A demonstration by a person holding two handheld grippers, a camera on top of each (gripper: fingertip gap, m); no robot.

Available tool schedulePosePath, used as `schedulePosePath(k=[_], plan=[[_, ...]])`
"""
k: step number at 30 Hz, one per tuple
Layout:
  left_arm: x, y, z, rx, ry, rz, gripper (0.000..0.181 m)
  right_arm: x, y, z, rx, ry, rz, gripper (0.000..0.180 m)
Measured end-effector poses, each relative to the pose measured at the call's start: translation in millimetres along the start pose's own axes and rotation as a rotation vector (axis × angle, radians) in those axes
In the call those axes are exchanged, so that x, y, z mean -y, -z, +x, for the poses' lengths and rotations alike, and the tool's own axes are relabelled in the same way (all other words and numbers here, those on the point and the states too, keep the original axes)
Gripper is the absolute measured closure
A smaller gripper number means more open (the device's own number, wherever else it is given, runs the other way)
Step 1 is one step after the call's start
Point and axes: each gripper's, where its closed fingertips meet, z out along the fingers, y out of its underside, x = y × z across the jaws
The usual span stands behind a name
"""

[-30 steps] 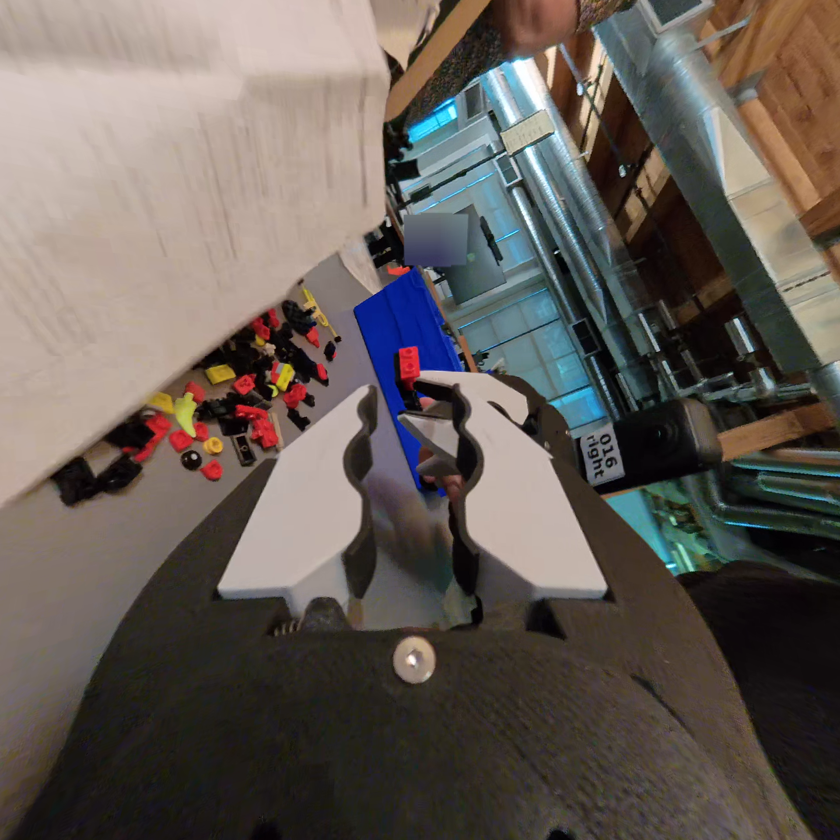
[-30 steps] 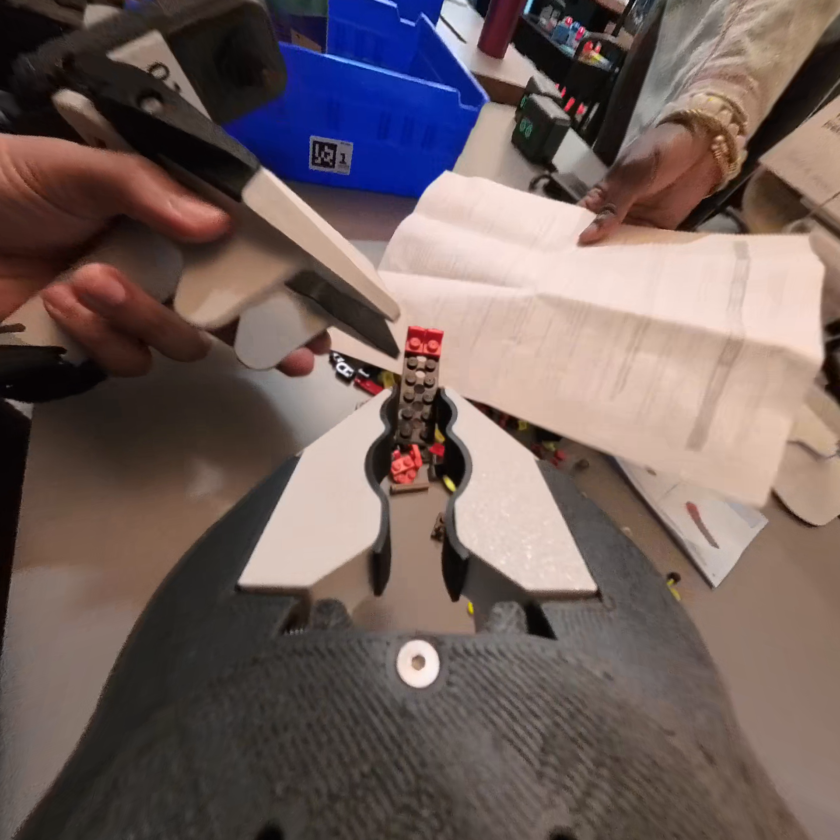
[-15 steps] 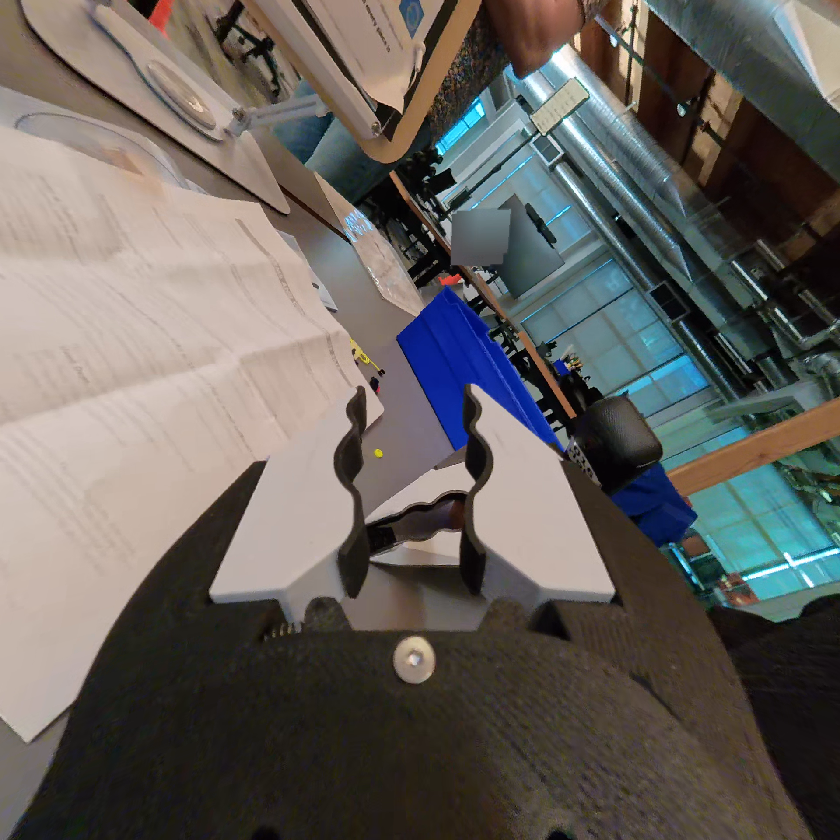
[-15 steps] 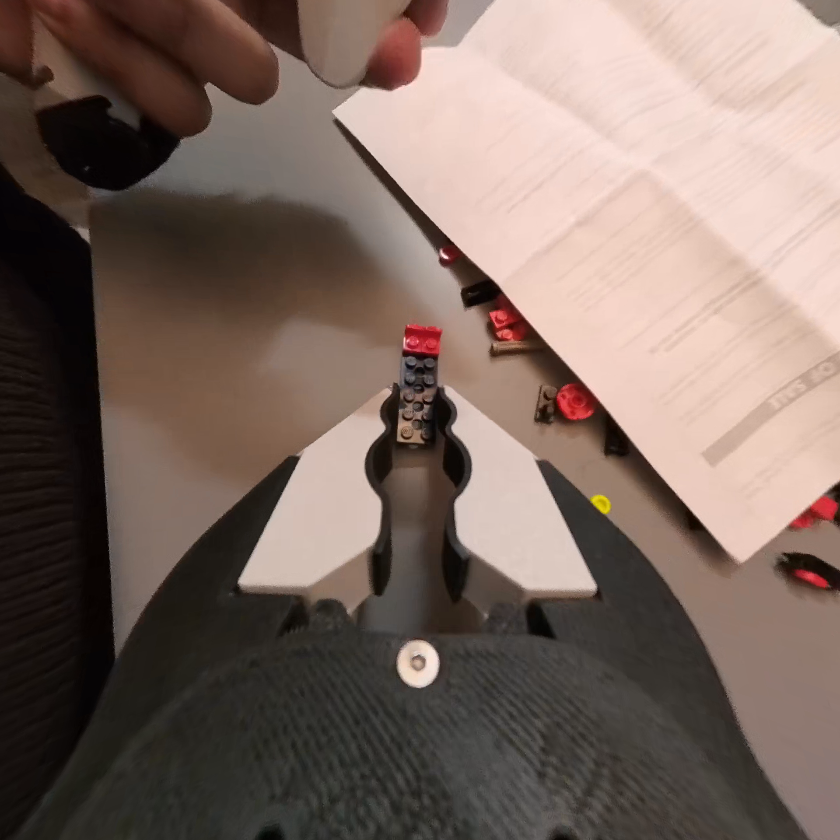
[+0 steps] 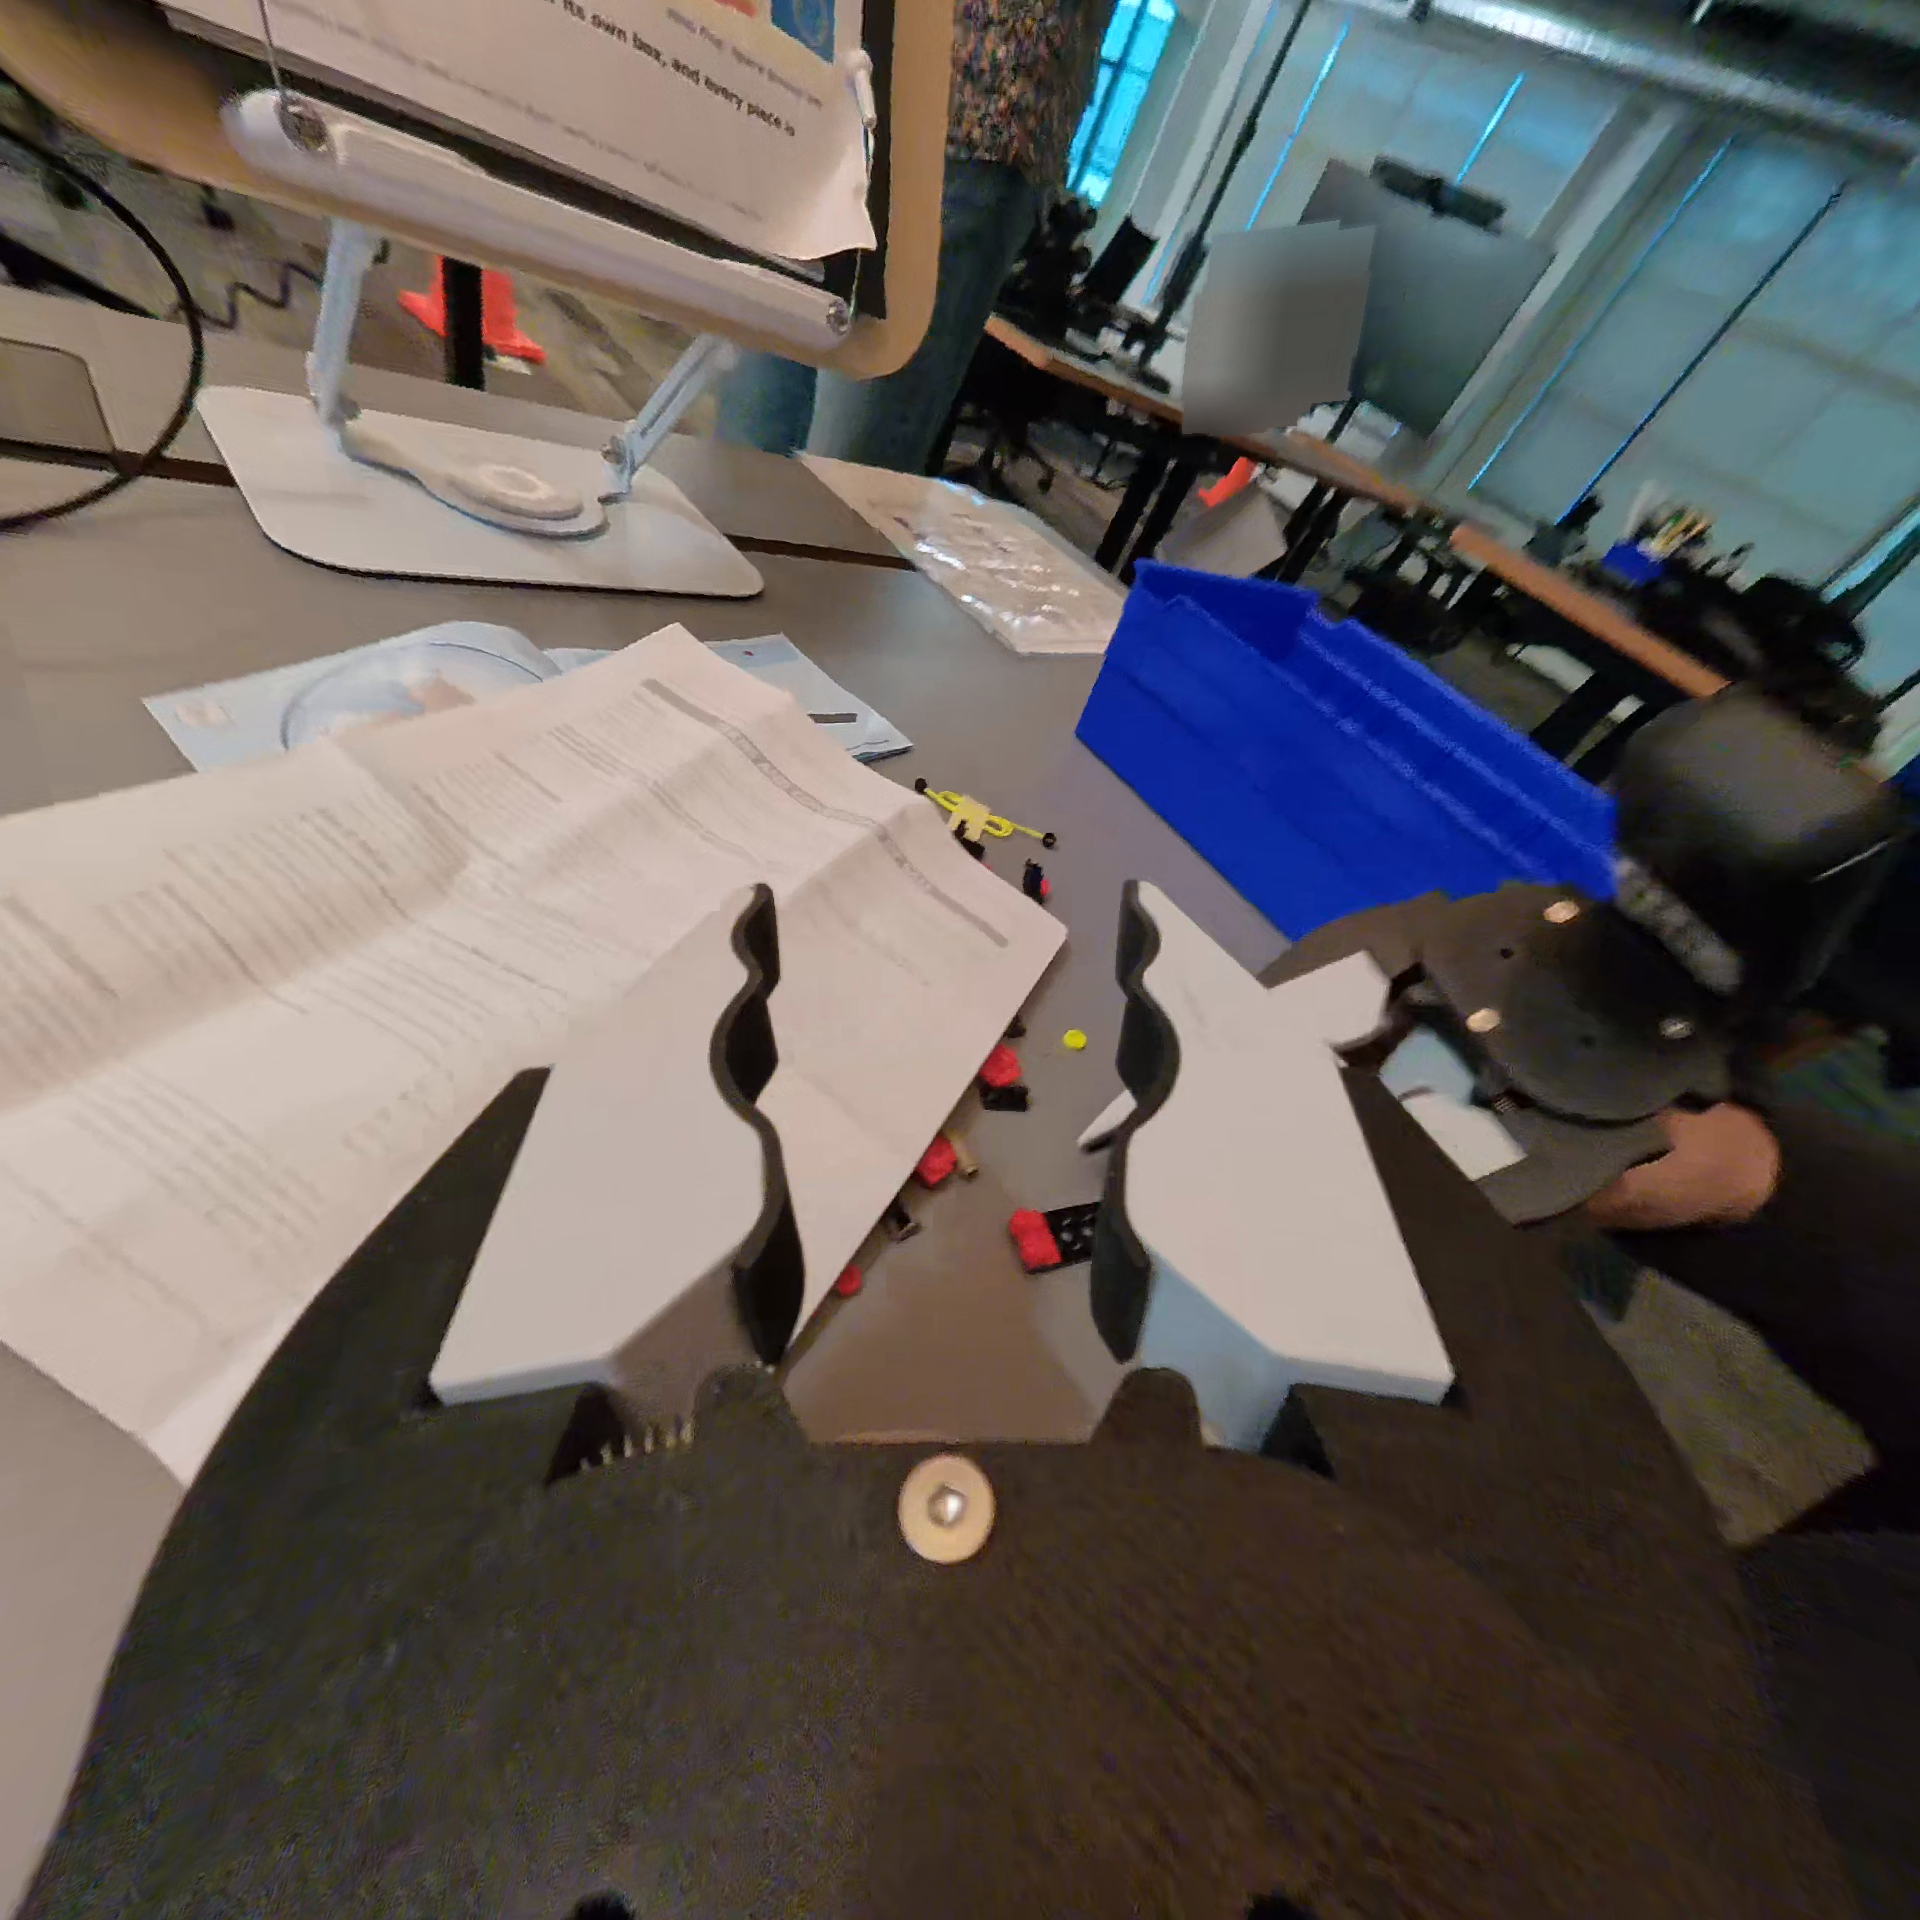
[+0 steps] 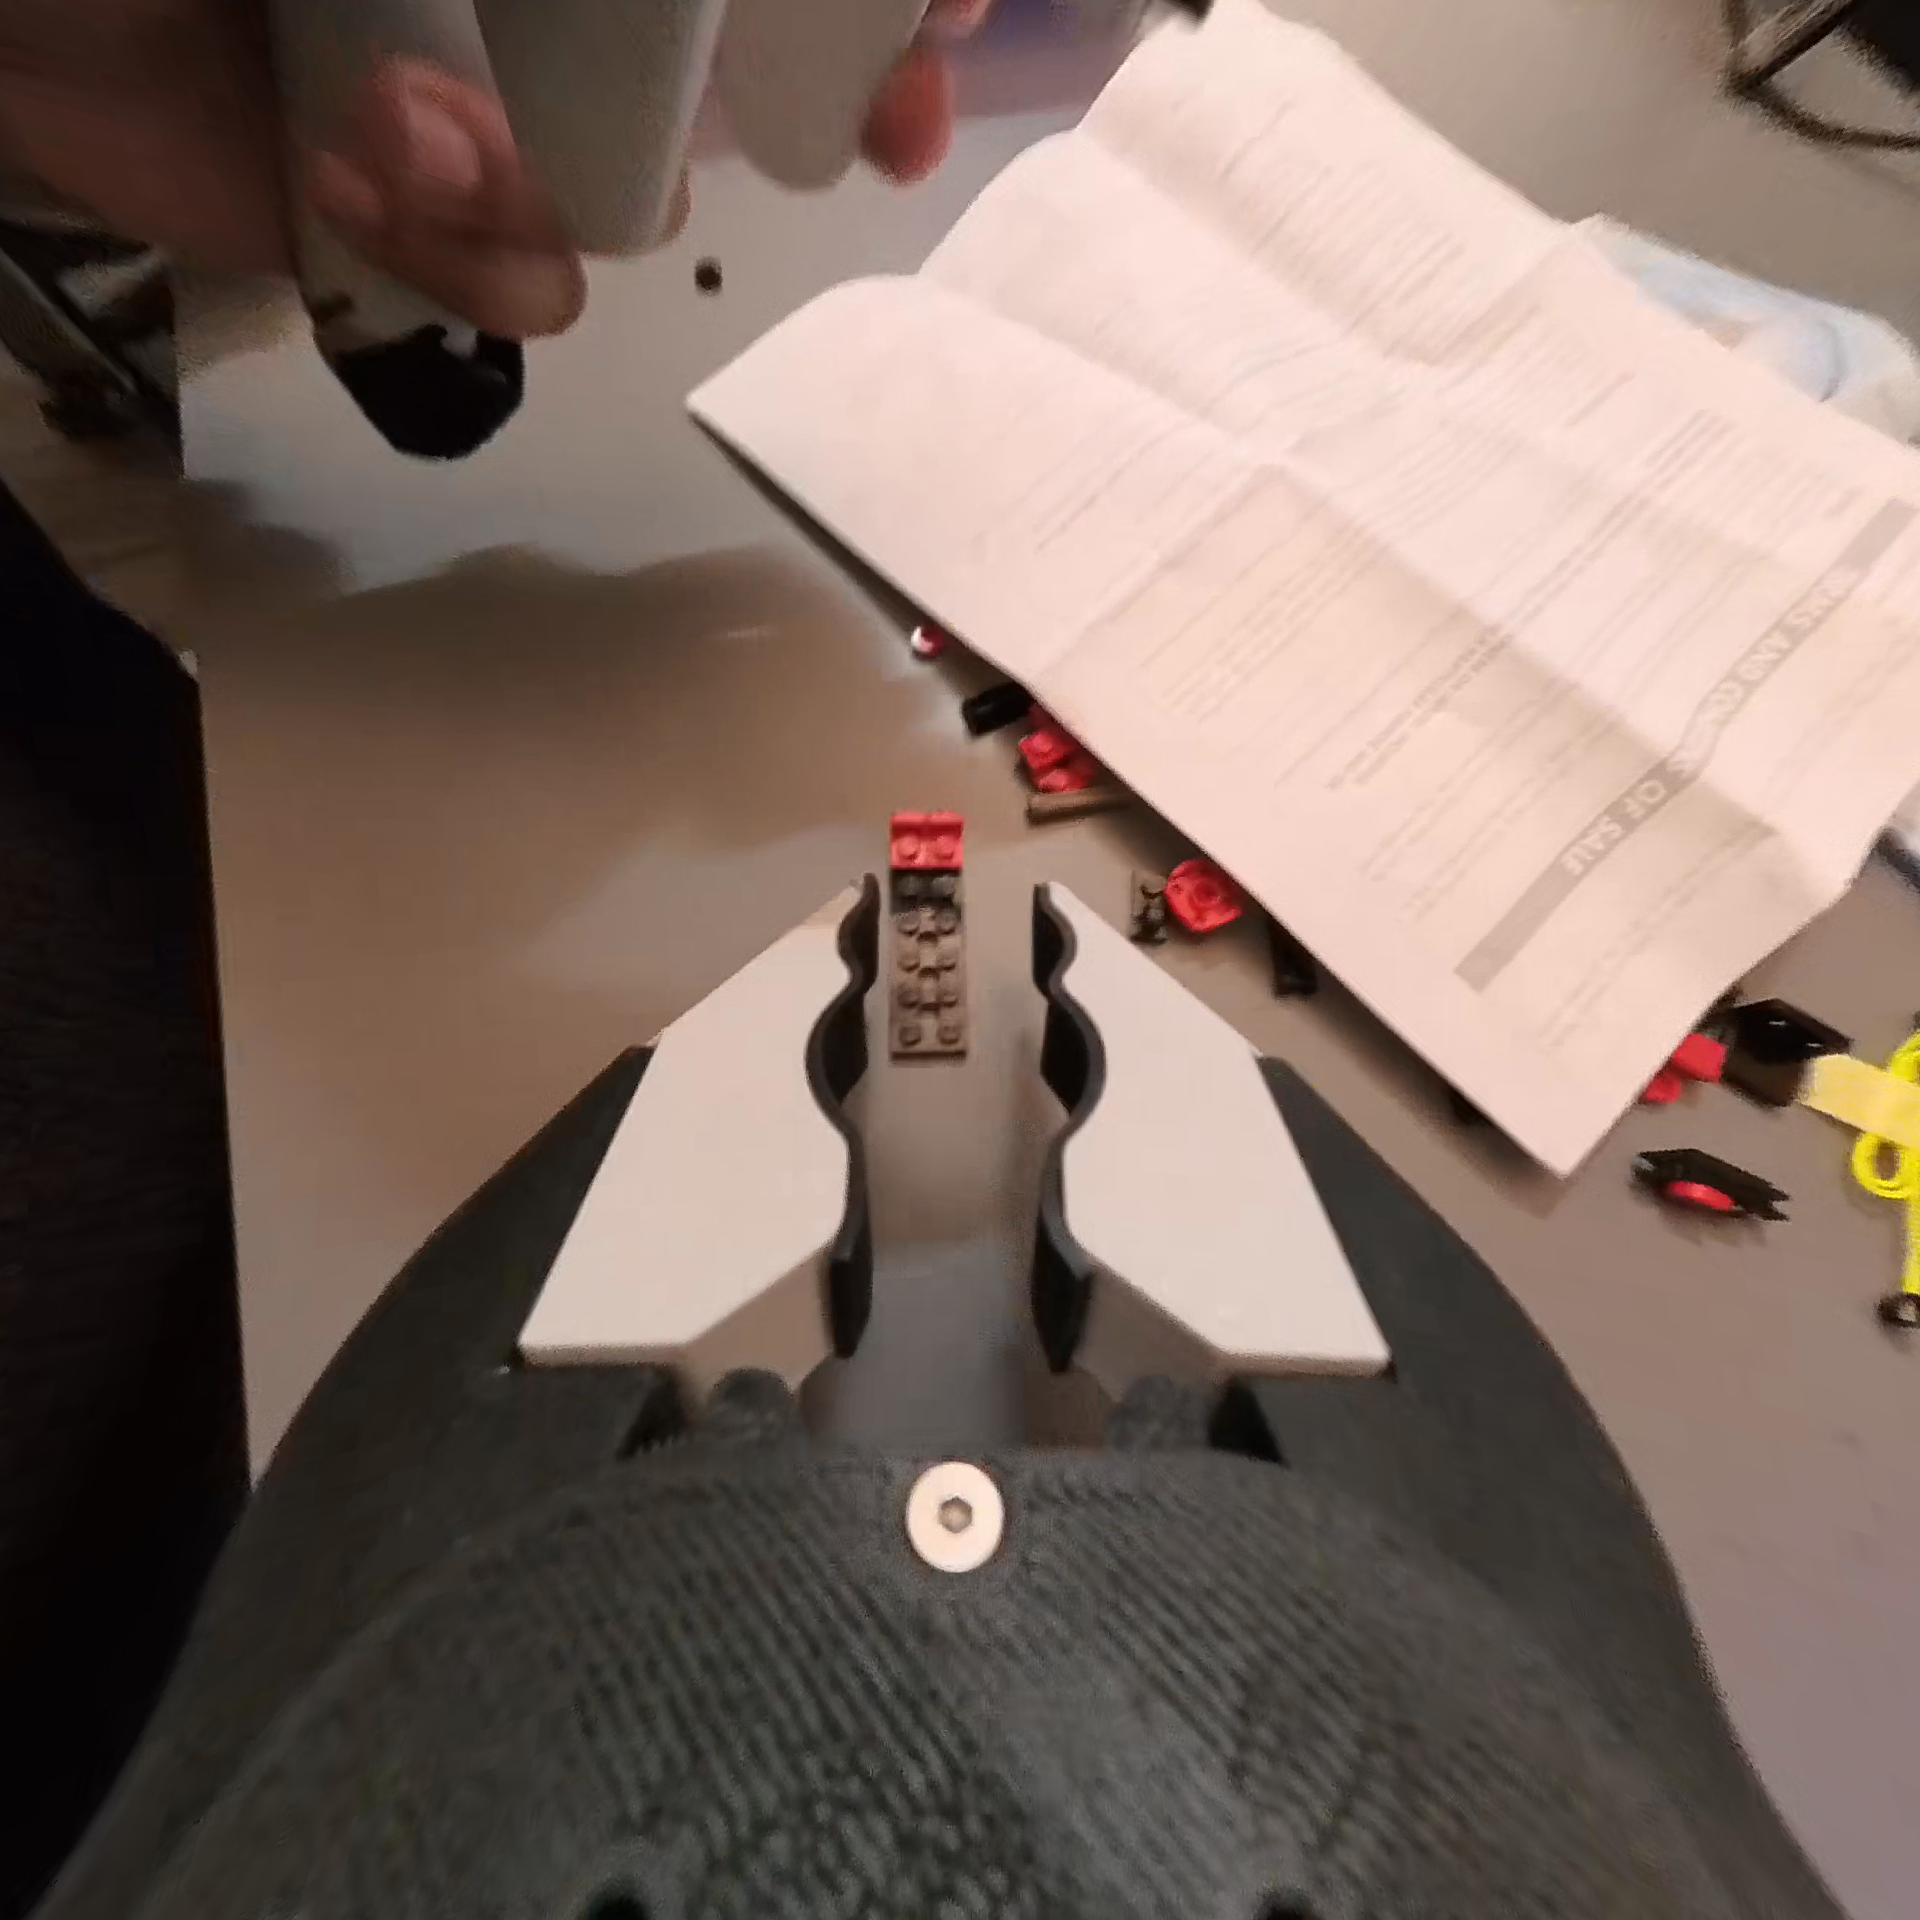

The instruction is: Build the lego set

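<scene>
A long black studded plate with a small red brick on its far end lies on the grey table. It sits between the spread fingers of my right gripper, close to the left finger, and is not held. The same plate shows in the left wrist view, partly hidden behind my left gripper's right finger. My left gripper is wide open and empty, above the table. Loose red, black and yellow pieces lie along the edge of a folded paper sheet.
The paper sheet covers much of the piece pile. A blue bin stands to the right, a white document stand at the back. The right gripper's body is close on the right. A hand holds the left gripper's handle.
My right gripper has opened and let go of the black plate, which now lies on the table. My left gripper has opened wider and tilted down toward the table. The paper has settled over the pieces.
</scene>
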Motion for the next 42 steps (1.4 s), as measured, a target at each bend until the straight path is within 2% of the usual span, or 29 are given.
schedulePosePath(k=[1, 6, 9, 13, 16, 22, 28, 32, 37, 41, 42], plan=[[-1, 0, -3, 0.02, -0.025, -0.012, 0.115, 6, 4, 4, -0.017, -0.008, 0.035, 0.152], [-24, -2, -15, 0.062, -0.144, -0.179, 0.089, 29, 27, 37, -0.128, -0.114, 0.209, 0.133], [-29, 1, -35, 0.166, -0.206, -0.233, 0.083, 31, 41, 62, -0.206, -0.205, 0.27, 0.119], [-25, 12, -60, 0.234, -0.057, -0.218, 0.082, 25, 61, 100, -0.306, -0.323, 0.329, 0.105], [-31, 21, -81, 0.269, 0.029, -0.253, 0.077, 18, 67, 119, -0.31, -0.424, 0.352, 0.103], [-47, 36, -115, 0.374, 0.095, -0.328, 0.075, 14, 41, 133, -0.238, -0.492, 0.299, 0.099], [-60, 43, -115, 0.382, 0.11, -0.367, 0.075, 8, 3, 149, -0.227, -0.514, 0.168, 0.097], [-65, 45, -112, 0.388, 0.075, -0.384, 0.076, 7, -7, 166, -0.195, -0.6, 0.167, 0.103], [-67, 44, -108, 0.382, 0.051, -0.388, 0.077, 10, -23, 156, 0.036, -0.758, 0.161, 0.115], [-67, 41, -106, 0.369, 0.043, -0.388, 0.079, 16, -22, 150, 0.112, -0.764, 0.183, 0.162], [-68, 40, -105, 0.366, 0.04, -0.39, 0.079, 18, -22, 149, 0.119, -0.75, 0.187, 0.164]])
